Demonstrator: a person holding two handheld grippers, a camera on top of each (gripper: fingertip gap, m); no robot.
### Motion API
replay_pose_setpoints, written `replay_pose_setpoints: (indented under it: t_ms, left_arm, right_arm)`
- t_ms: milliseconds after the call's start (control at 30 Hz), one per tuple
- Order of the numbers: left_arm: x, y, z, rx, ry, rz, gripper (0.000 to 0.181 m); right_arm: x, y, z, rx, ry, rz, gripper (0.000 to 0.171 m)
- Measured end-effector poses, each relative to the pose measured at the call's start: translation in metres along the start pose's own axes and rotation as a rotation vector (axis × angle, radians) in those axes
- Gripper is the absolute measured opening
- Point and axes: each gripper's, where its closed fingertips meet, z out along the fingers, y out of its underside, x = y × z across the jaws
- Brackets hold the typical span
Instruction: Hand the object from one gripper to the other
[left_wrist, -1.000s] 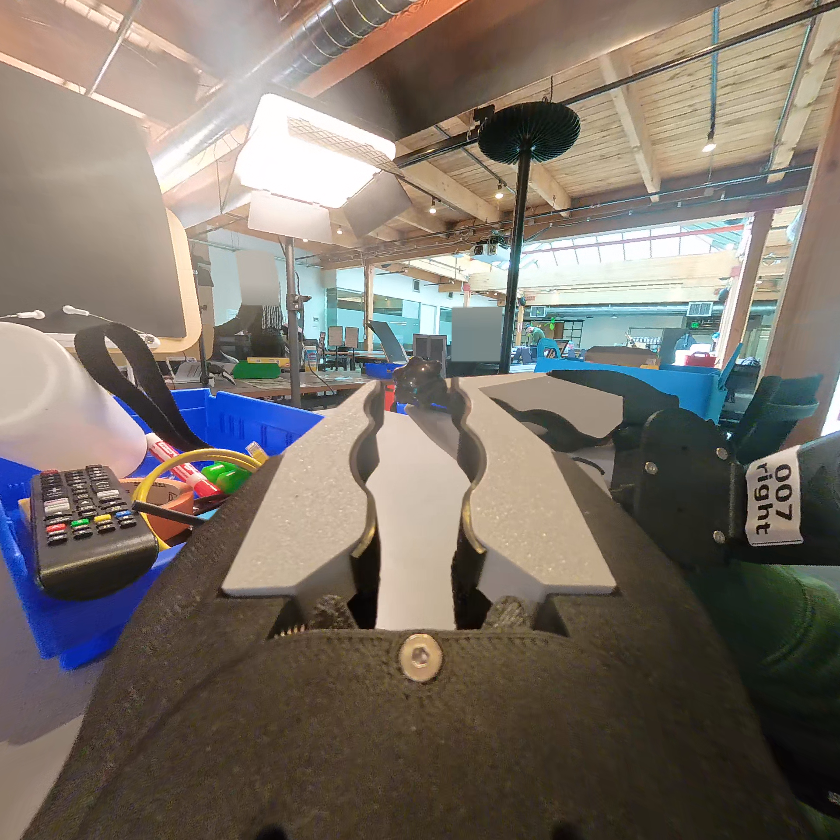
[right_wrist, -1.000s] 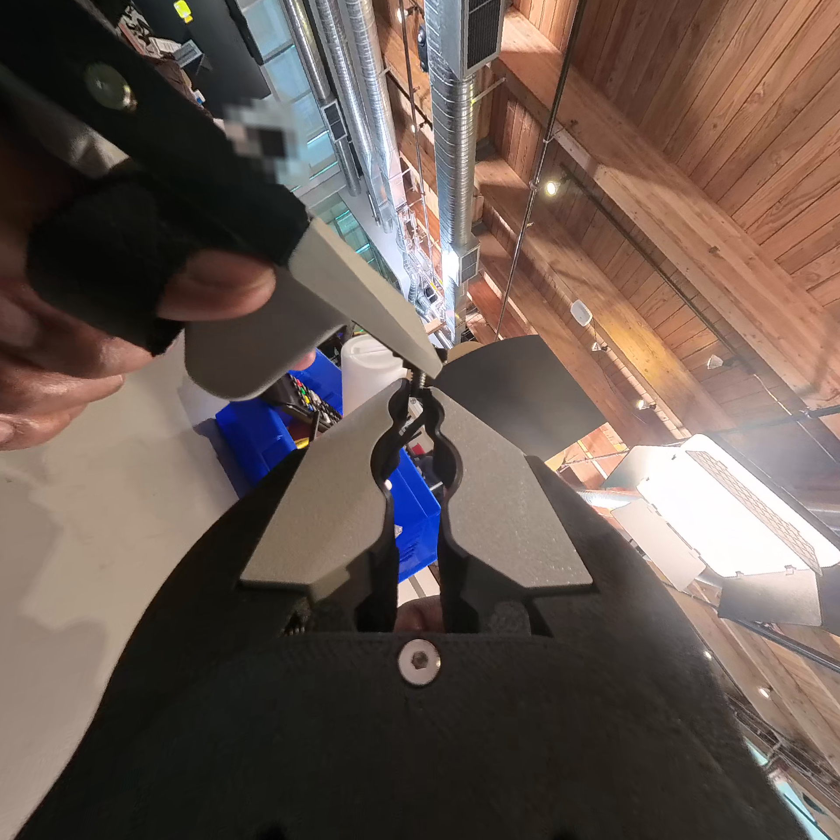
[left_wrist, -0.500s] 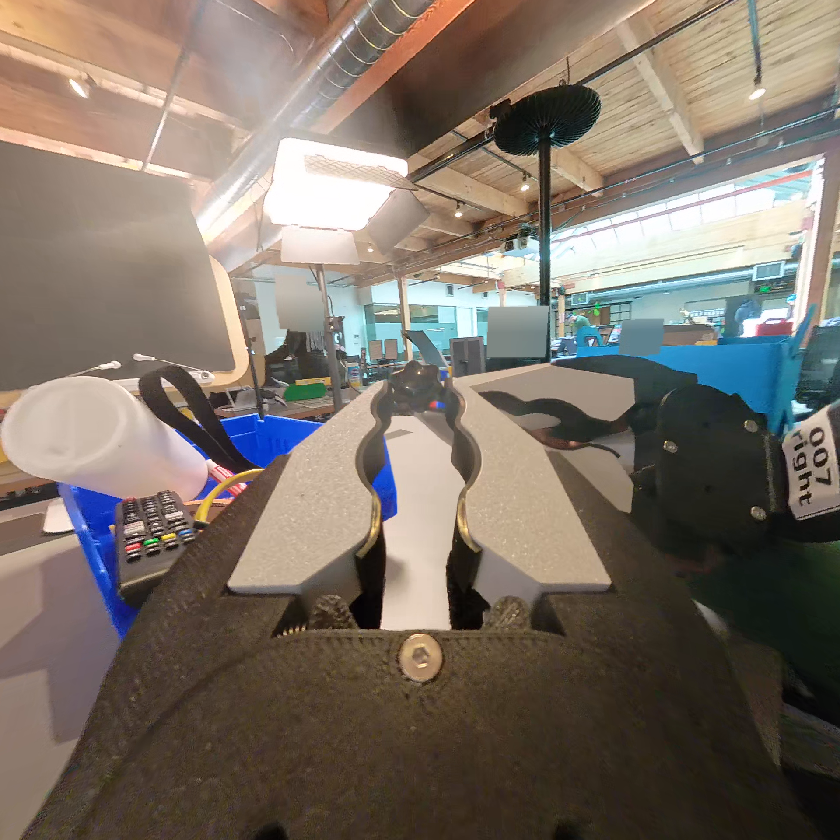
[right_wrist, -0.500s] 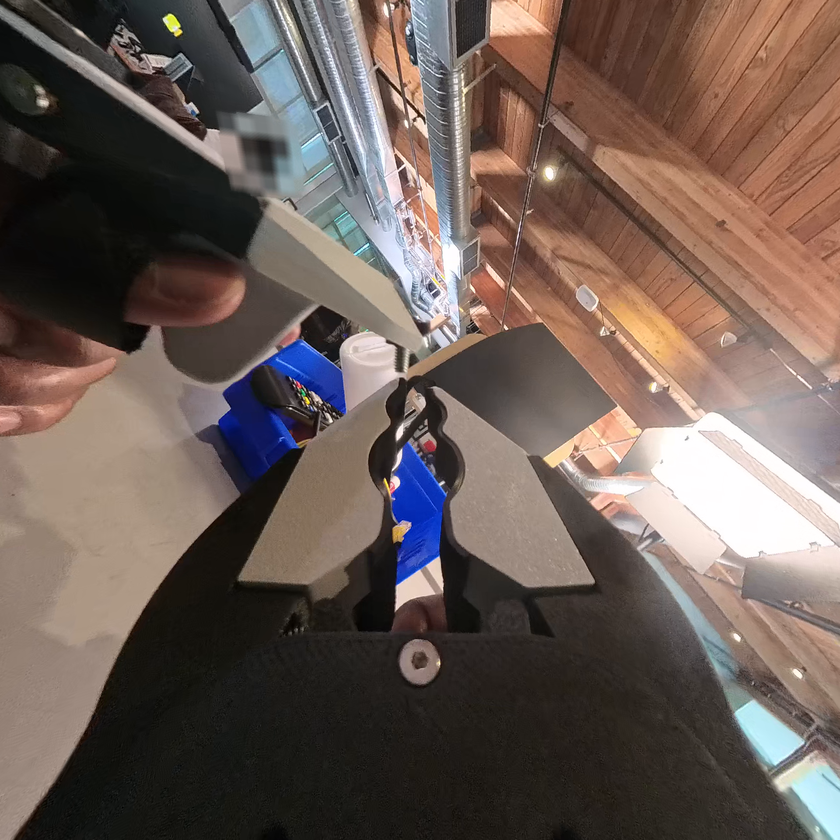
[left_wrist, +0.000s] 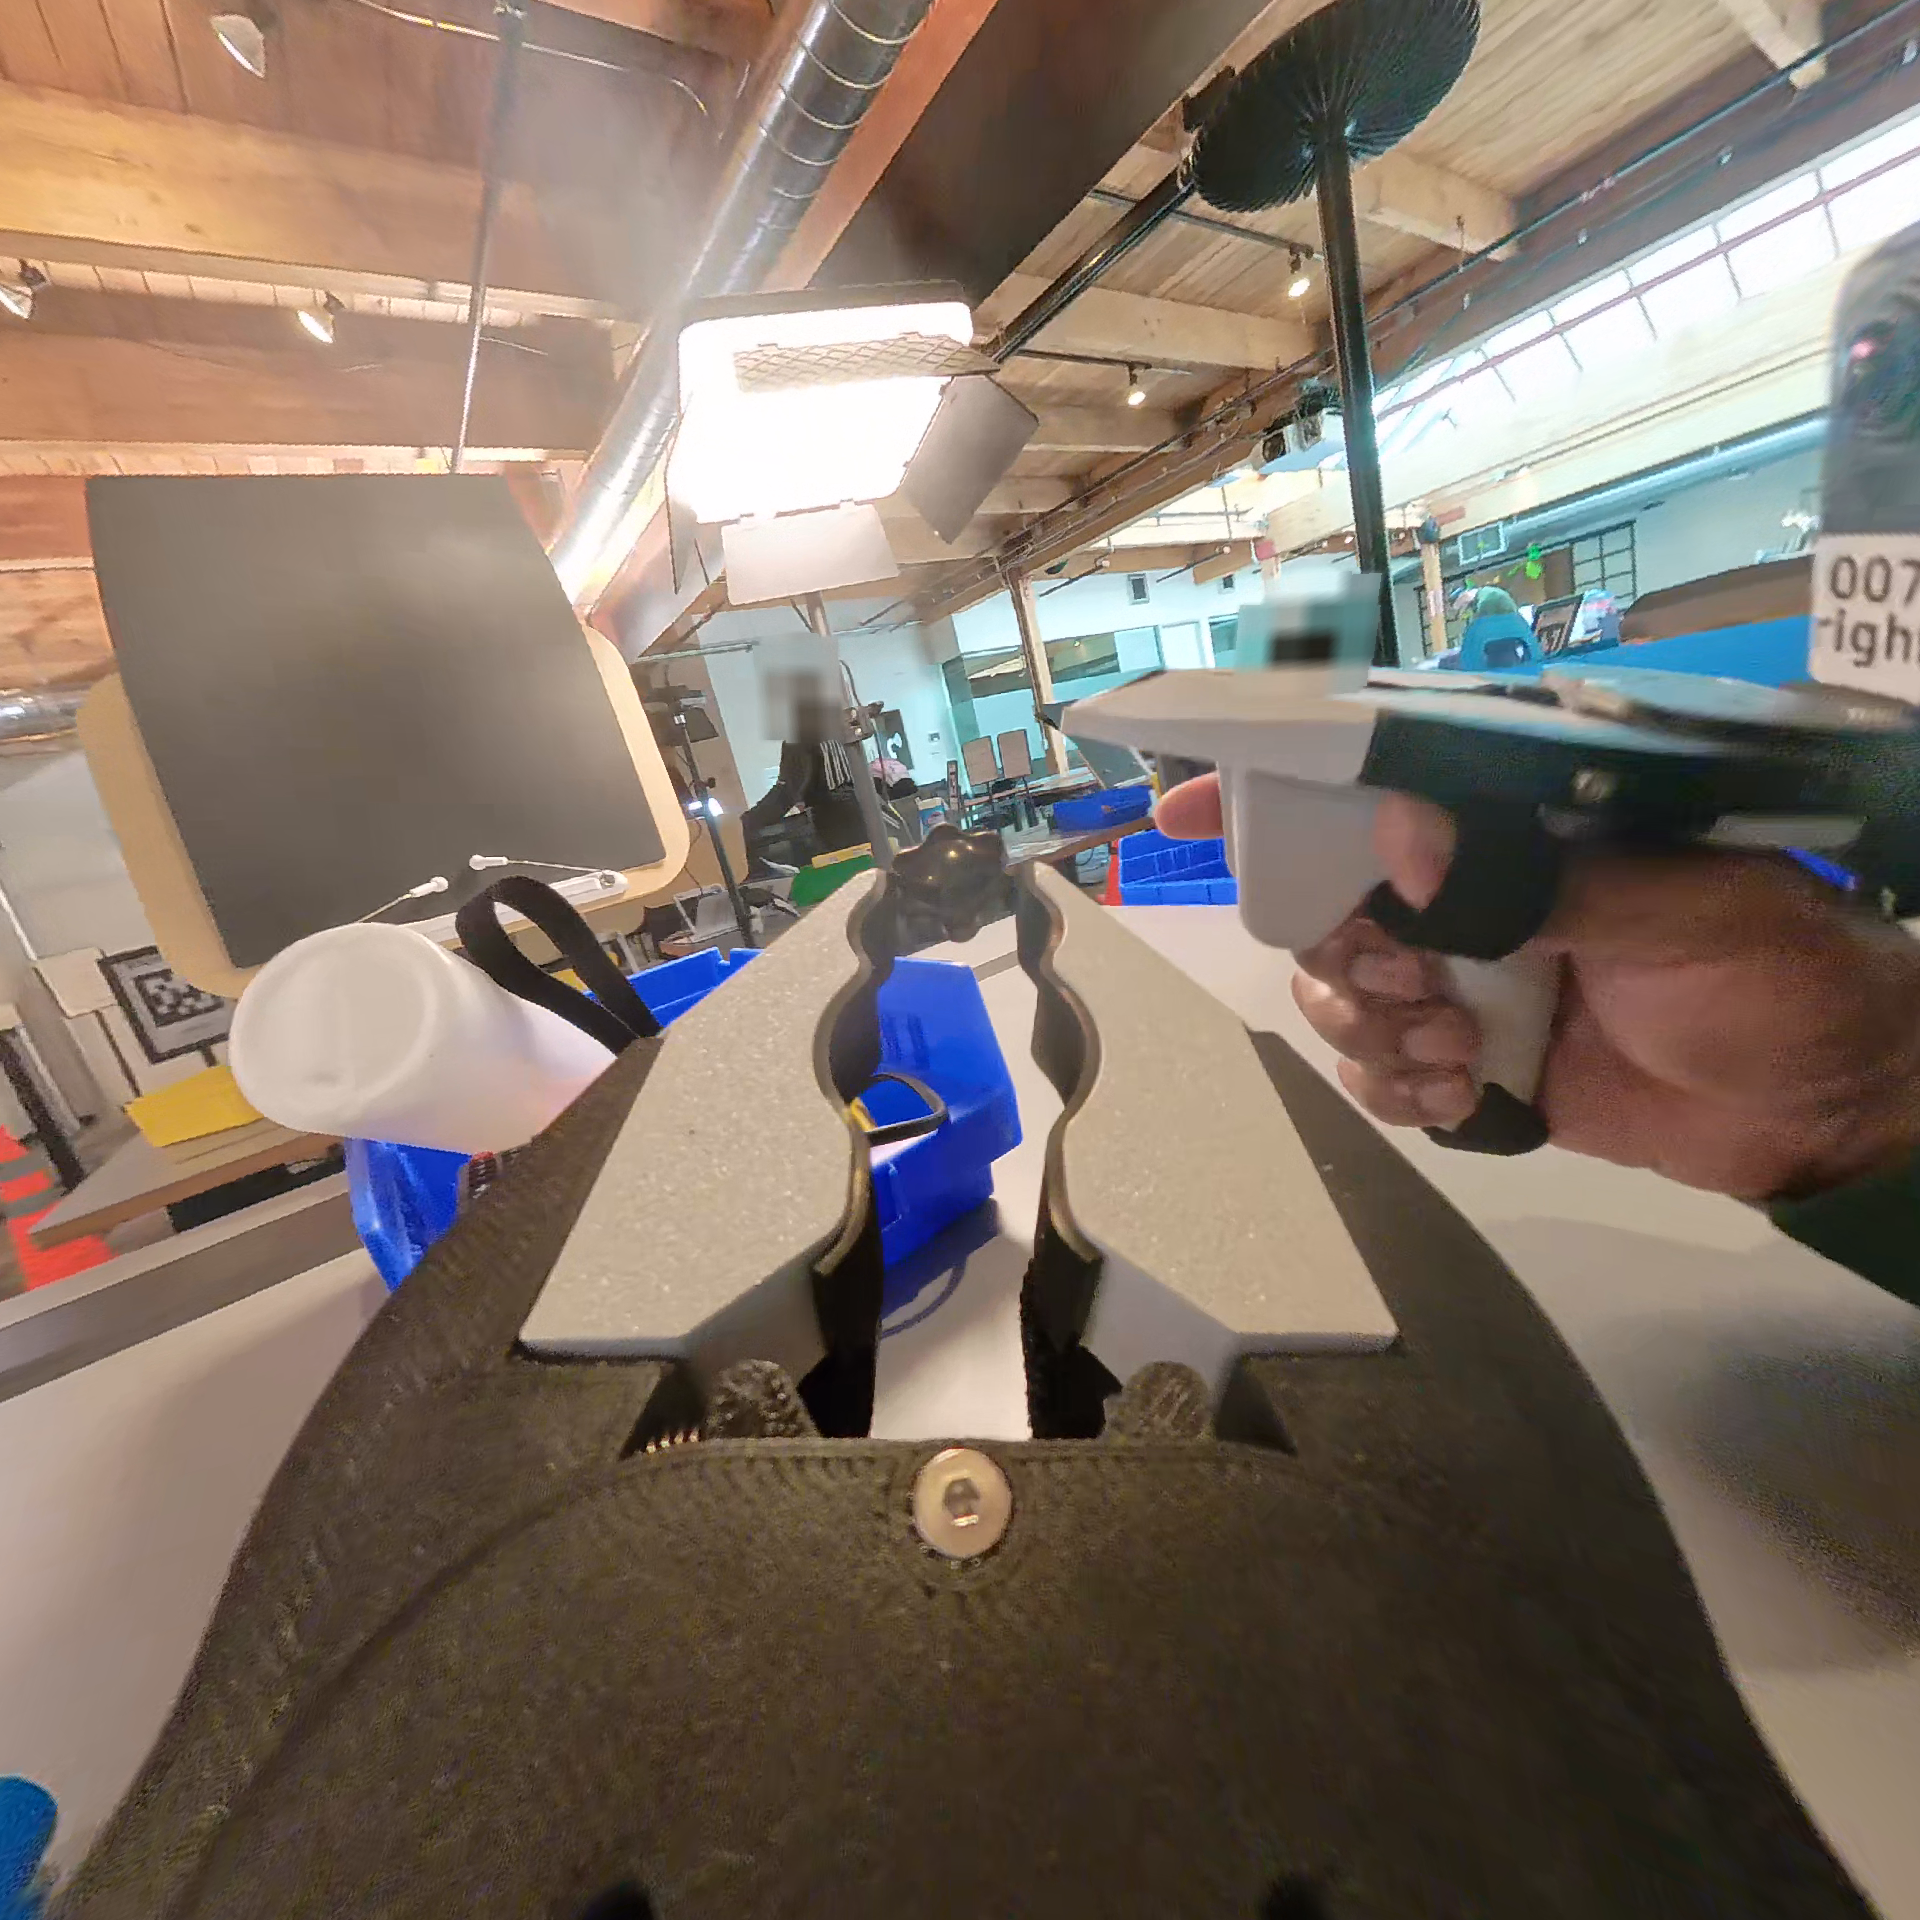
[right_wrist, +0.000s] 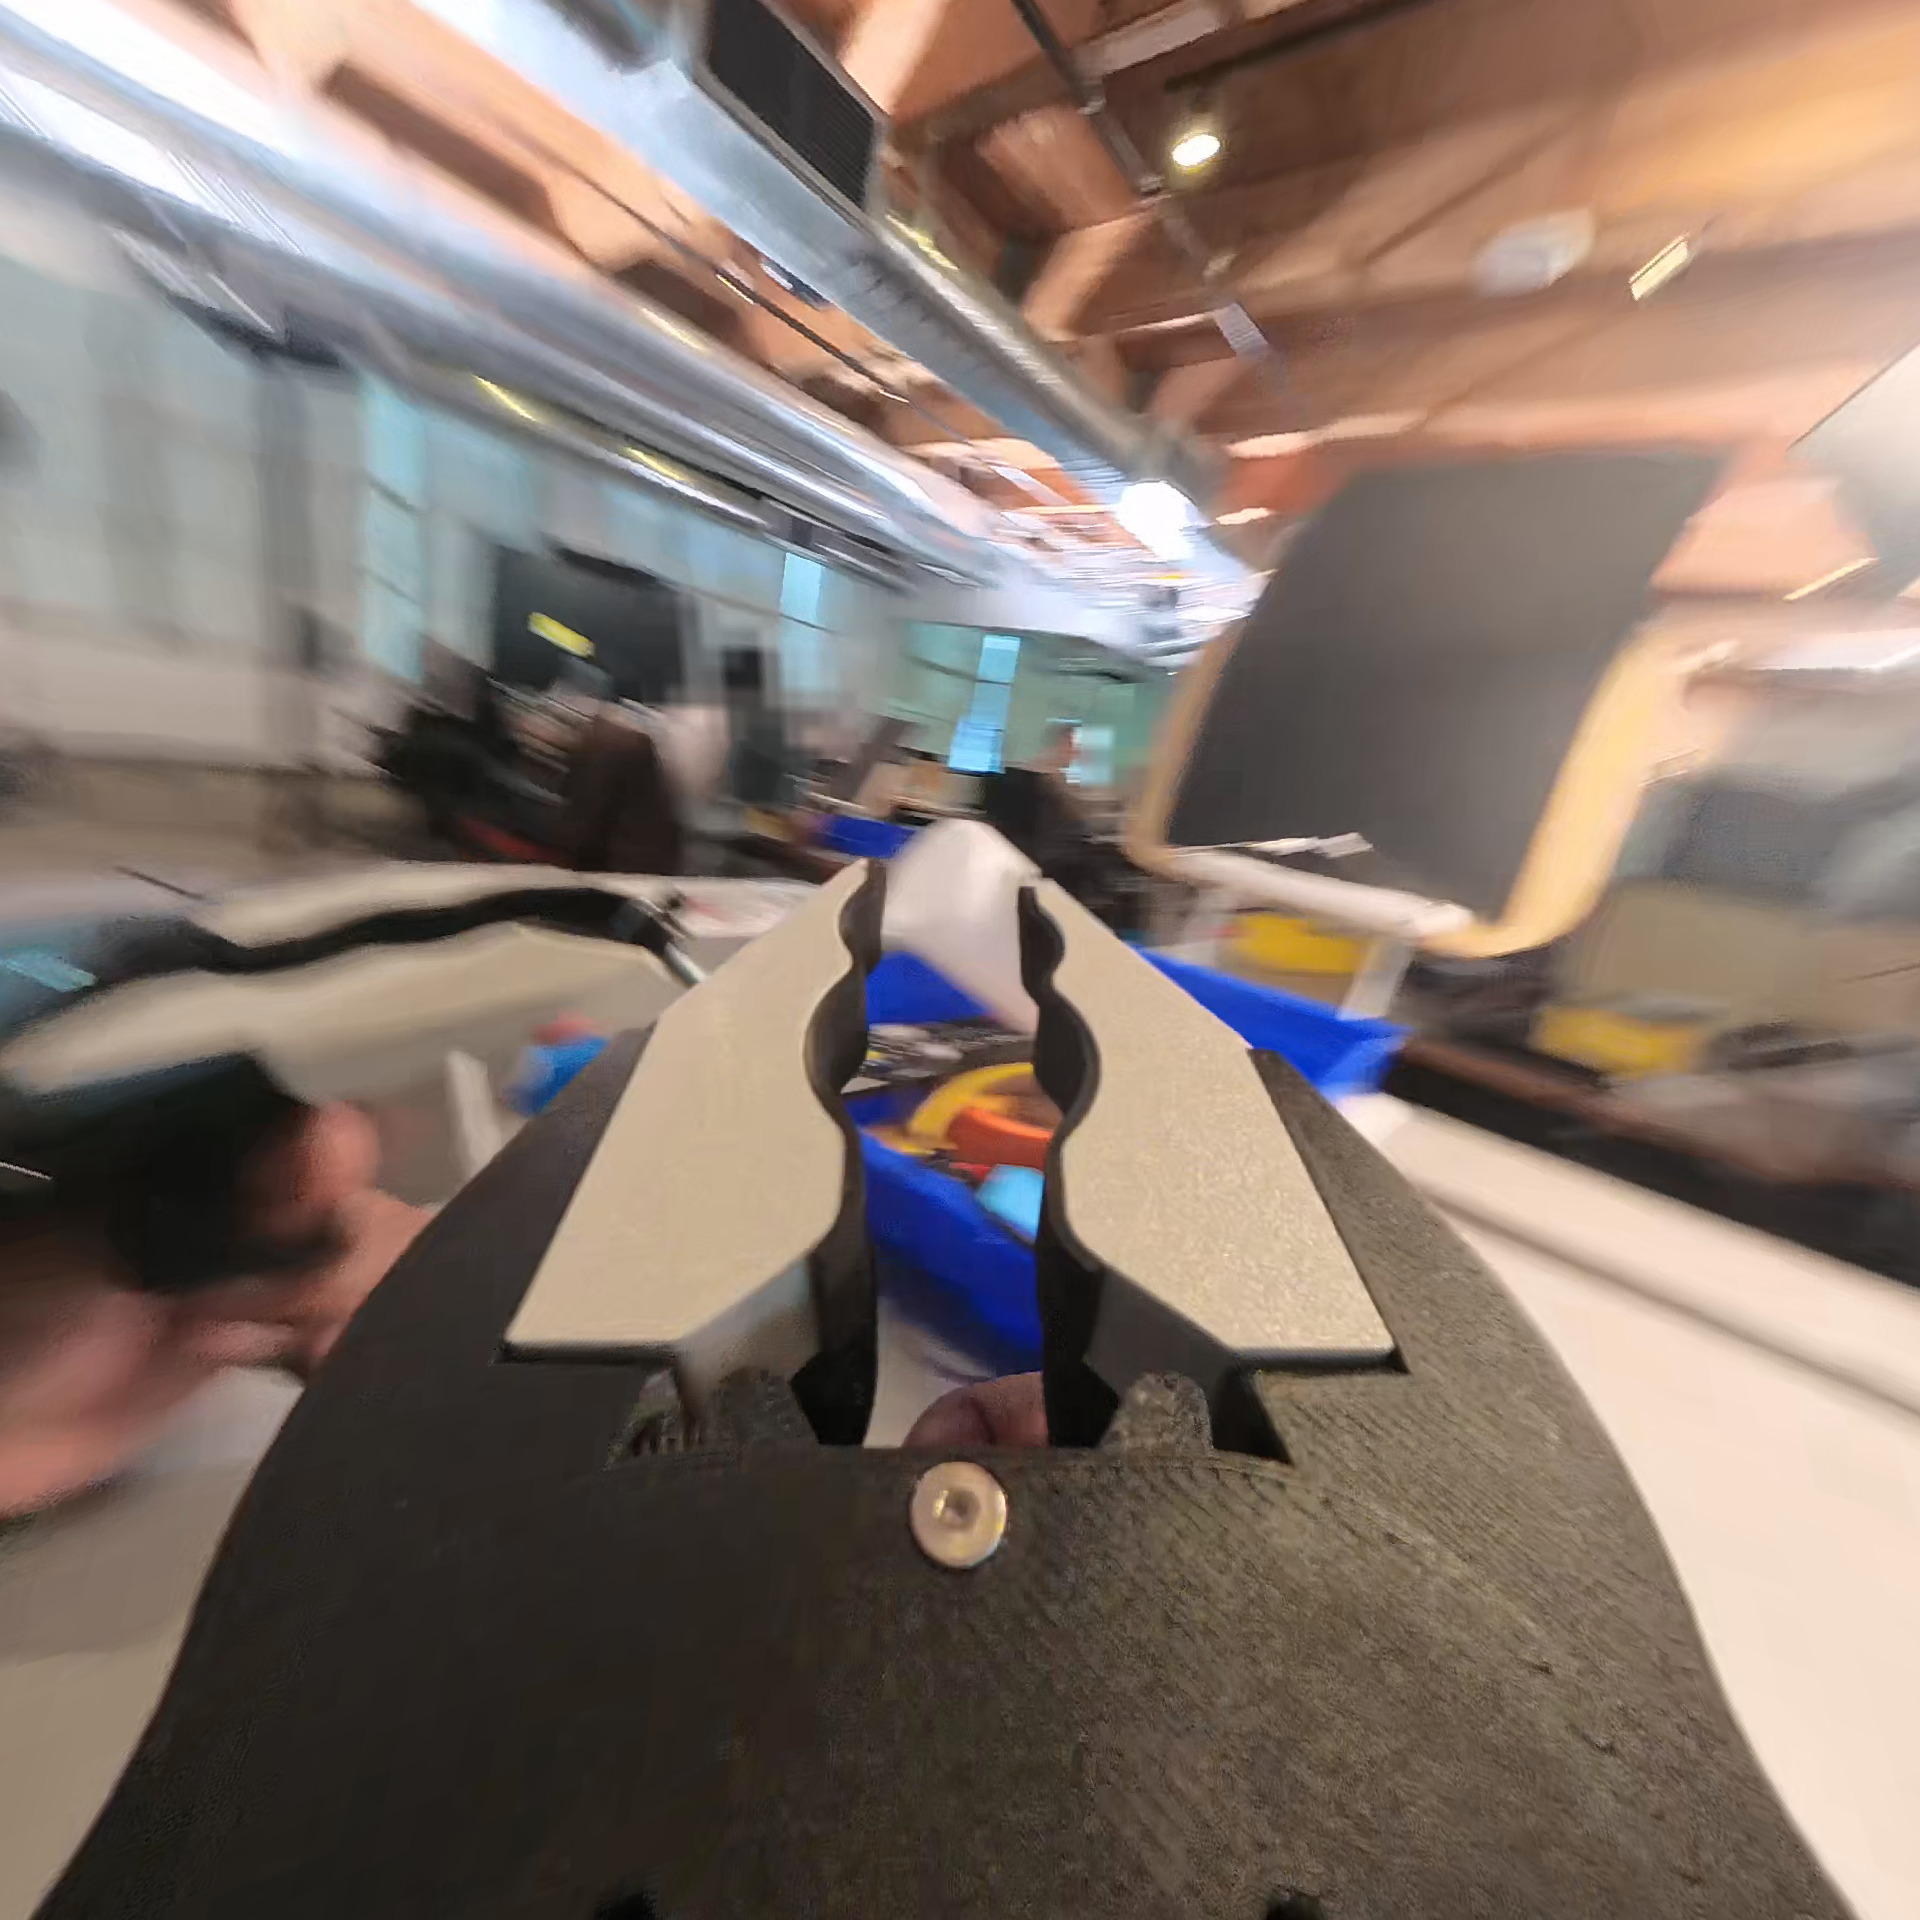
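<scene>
One small black lobed knob, seemingly rigid and light, sits pinched at the left gripper fingers' tips; lobes suit gripping. Right gripper fingers spread, empty.

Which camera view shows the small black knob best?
The left wrist view: the black knob sits sharp between the tips of the left hand-held gripper. The right wrist view is blurred, and I cannot find the knob there.

The right claw stands parted and empty above a blue bin.
</scene>
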Motion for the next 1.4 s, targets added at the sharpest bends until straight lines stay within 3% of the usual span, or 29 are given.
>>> replay_pose_setpoints:
  t_ms: [200, 333, 767, 1400]
  left_arm:
    - [0.01, 0.001, 0.002, -0.013, -0.002, 0.125, 0.023]
    - [0.015, 0.001, 0.002, -0.014, -0.004, 0.188, 0.023]
    - [0.023, 0.0, 0.002, -0.006, -0.01, 0.287, 0.023]
    - [0.023, 0.007, 0.005, -0.032, -0.015, 0.311, 0.023]
  right_arm:
    - [-0.006, -0.015, -0.008, 0.085, -0.277, 0.515, 0.032]
    - [-0.015, -0.012, -0.009, 0.054, -0.414, 0.702, 0.035]
    - [-0.045, 0.021, -0.005, -0.166, -0.498, 0.707, 0.039]
    - [-0.053, 0.03, -0.003, -0.203, -0.5, 0.615, 0.025]
